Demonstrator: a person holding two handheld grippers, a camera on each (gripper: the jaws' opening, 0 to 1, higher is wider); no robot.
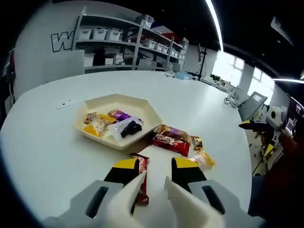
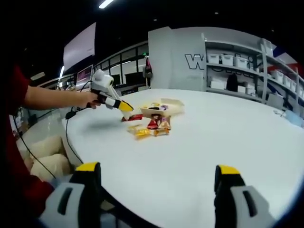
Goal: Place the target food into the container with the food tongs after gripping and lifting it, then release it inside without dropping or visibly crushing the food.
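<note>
White food tongs (image 1: 154, 190) sit between the yellow-tipped jaws of my left gripper (image 1: 156, 164); the tong arms stand slightly apart with nothing between them. A dark red snack packet (image 1: 141, 183) lies on the table just under the left tong arm. Beyond it is a cream hexagonal tray (image 1: 142, 107) holding several wrapped snacks (image 1: 116, 124). Right of the tray lie a red packet (image 1: 171, 144), a brown-purple one (image 1: 175, 132) and a yellow one (image 1: 204, 159). My right gripper (image 2: 159, 183) hangs wide open and empty over the near table edge, far from the tray (image 2: 173, 105) and from the left gripper (image 2: 124, 107).
The round white table (image 1: 52, 152) has broad bare room around the tray. A person's hand (image 2: 88, 99) and arm hold the left gripper, with a cable trailing off the table edge. Shelves with white bins (image 1: 107, 34) line the back wall. A chair (image 1: 251, 105) stands at the right.
</note>
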